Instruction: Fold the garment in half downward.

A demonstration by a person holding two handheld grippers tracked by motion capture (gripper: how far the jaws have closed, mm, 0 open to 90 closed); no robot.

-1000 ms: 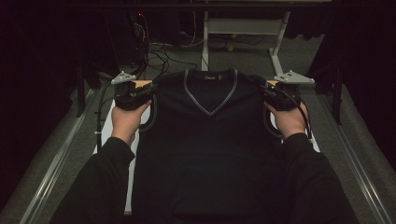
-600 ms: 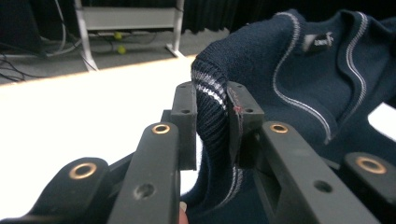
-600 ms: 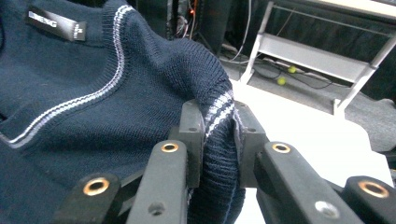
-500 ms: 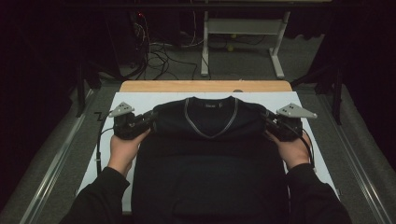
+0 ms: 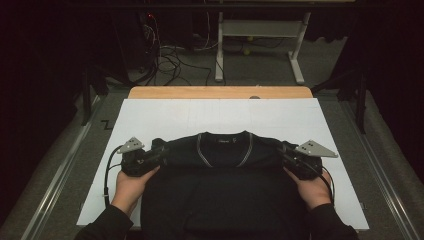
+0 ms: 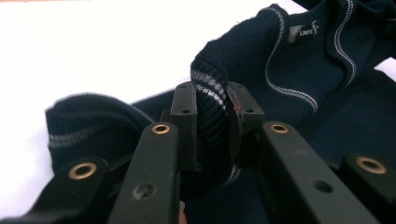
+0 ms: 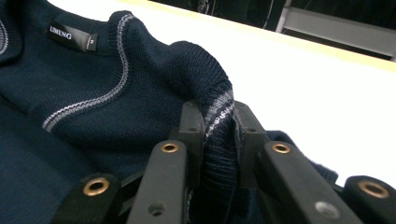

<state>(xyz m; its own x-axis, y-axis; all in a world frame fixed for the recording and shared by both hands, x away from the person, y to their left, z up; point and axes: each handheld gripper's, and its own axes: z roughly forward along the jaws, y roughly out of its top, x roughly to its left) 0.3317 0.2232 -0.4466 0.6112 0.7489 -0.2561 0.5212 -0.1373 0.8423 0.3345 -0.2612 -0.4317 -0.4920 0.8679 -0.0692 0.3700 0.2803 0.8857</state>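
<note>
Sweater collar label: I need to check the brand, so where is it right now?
In the high view the collar label sits inside the neckline of the navy sweater, midway between the two hand-held grippers on the white board.

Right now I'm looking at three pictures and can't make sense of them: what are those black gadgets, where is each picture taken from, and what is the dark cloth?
No robot arm here: a person holds a two-jaw tool in each hand. The high view looks down from above the person's side of the table. There the left gripper shows on the left and the right gripper on the right. Each of the other two pictures comes from a small camera riding on one gripper, looking along its black jaws. On the white table lies a dark blue knitted sweater with a pale-striped V-neck. Each gripper is shut on a striped edge of the sweater, one at each shoulder, as both gripper views show up close.
</note>
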